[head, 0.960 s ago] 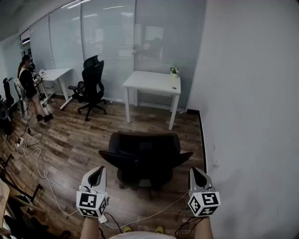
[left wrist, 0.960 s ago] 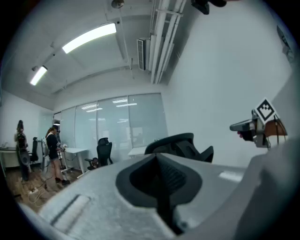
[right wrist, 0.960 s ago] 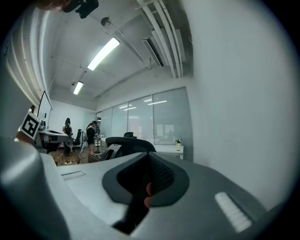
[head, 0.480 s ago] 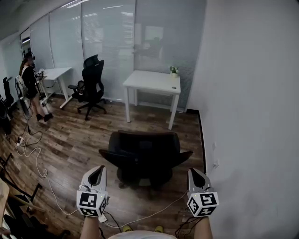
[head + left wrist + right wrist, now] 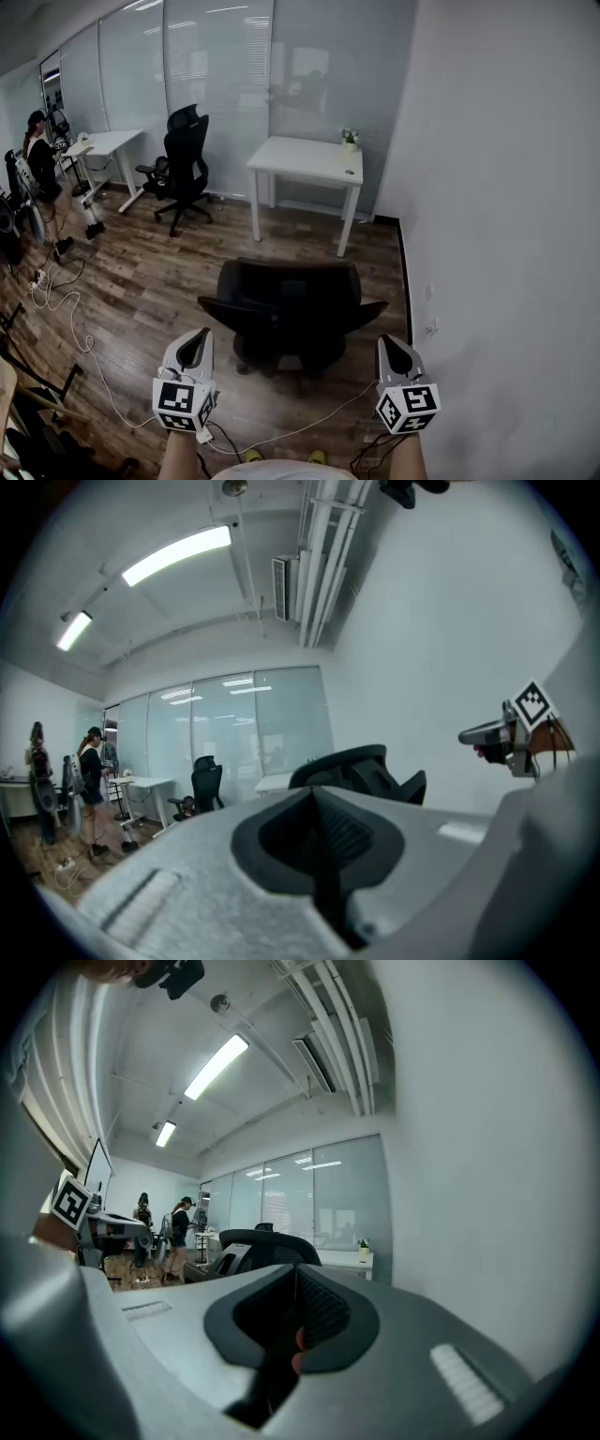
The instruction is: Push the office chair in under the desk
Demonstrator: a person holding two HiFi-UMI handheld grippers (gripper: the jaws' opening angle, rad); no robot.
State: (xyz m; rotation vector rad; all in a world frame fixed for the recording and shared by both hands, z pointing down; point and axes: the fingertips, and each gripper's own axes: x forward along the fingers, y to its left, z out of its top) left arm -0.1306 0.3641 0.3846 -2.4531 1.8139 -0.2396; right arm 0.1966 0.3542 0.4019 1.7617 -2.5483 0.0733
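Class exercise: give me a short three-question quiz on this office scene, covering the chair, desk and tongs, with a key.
1. Multiple choice: where is the nearest office chair relative to the white desk beyond it? A) tucked under it B) out on the floor, short of it C) on top of it
2. True or false: the left tongs and right tongs are both shut and empty.
3. Fill in: a small ____ stands on the desk's far right corner.
Key: 1 B; 2 true; 3 potted plant.
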